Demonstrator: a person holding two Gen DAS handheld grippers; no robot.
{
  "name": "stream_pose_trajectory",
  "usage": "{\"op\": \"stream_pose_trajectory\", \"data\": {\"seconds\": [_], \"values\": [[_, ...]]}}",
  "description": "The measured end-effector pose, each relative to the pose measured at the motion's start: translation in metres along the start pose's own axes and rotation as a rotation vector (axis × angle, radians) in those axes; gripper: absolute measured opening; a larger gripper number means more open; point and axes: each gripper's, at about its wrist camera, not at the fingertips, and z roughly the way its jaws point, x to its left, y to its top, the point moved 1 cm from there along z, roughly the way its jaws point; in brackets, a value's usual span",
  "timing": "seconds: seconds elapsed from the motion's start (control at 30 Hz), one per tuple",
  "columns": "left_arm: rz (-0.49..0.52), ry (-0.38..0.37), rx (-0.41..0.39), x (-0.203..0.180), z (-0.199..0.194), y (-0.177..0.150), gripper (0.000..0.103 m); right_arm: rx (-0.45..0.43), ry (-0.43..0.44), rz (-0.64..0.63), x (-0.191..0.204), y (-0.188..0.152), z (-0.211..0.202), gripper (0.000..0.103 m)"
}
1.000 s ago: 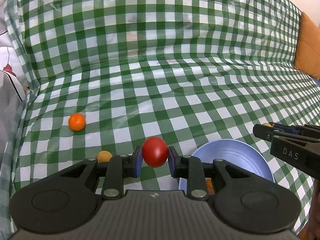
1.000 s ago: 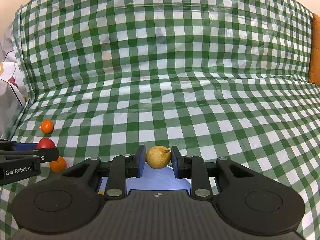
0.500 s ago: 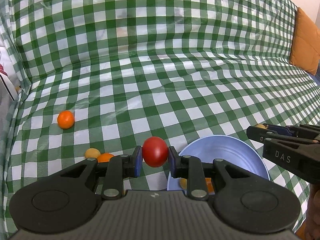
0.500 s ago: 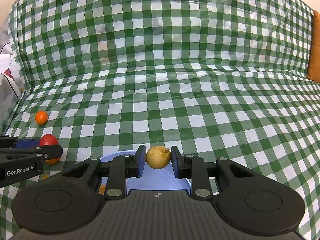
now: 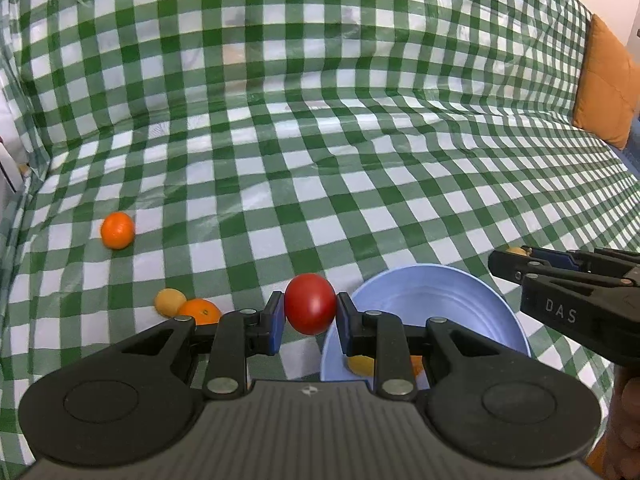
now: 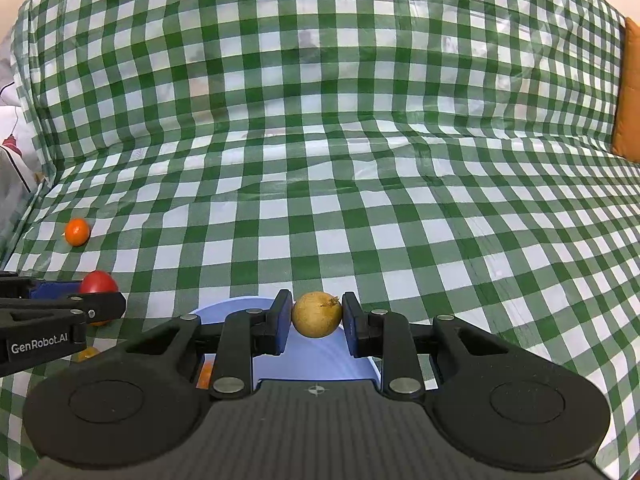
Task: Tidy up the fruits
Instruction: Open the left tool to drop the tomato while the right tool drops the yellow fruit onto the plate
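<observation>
- The left gripper (image 5: 310,311) is clamped on a red tomato (image 5: 310,309), its blue pads pressing both sides of the fruit
- The tomato hangs in the air just left of the rim of a light blue bowl (image 5: 472,300), above the green-and-white checked cloth (image 5: 320,140)
- The right gripper (image 6: 317,316) grips a small tan fruit (image 6: 317,314) with a dry stem stub on top, and holds it over the far part of the bowl
- Inside the bowl, partly hidden behind the left gripper's arms, lie a yellow fruit (image 5: 361,365) and a bit of an orange one (image 5: 417,366)
- On the cloth to the left of the bowl an orange (image 5: 200,312) and a smaller yellow fruit (image 5: 169,302) sit touching each other
- A second orange (image 5: 117,230) lies alone farther back and to the left, well apart from the pair
- In the left view the right gripper enters from the right edge, above the bowl's right rim
- An orange cushion (image 5: 606,84) rests at the far right edge of the cloth
- White fabric (image 6: 10,168) shows at the left edge
</observation>
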Motion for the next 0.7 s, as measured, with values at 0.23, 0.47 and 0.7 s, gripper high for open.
{"op": "stream_pose_trajectory", "data": {"seconds": [0.23, 0.47, 0.7], "values": [[0.097, -0.128, 0.093, -0.030, 0.012, -0.010, 0.030, 0.041, -0.015, -0.006, 0.001, -0.001, 0.007, 0.028], [0.215, -0.188, 0.155, -0.059, 0.024, -0.029, 0.030, 0.056, -0.011, -0.014, 0.003, -0.001, 0.010, 0.028], [0.225, -0.187, 0.150, -0.063, 0.026, -0.032, 0.030, 0.062, -0.004, -0.019, 0.003, -0.006, 0.013, 0.028]]}}
